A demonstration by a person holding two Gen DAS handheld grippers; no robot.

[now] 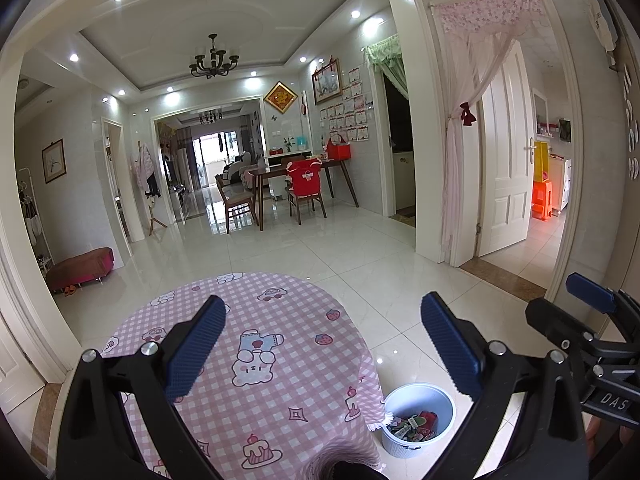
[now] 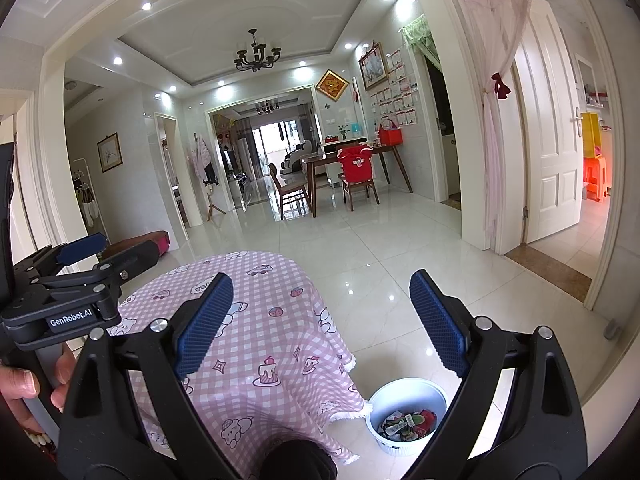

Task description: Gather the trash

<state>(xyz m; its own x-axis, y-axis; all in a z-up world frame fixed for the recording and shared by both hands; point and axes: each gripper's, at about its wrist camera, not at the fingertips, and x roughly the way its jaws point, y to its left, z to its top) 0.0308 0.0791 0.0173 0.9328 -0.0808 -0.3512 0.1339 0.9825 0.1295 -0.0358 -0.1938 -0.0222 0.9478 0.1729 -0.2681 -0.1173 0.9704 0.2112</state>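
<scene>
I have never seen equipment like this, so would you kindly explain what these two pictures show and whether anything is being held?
There is no robot here: a person carries handheld tongs in each hand, each with a wide-angle camera looking out along its two blue-padded fingers. One picture comes from the left tongs, the other from the right tongs; each also catches its partner at the frame edge. Both tongs are open and hold nothing. Below them is a round table under a pink checked tablecloth printed with cartoons; I see no loose items on it. Beside it on the tiled floor stands a white bin already containing crumpled wrappers.
</scene>
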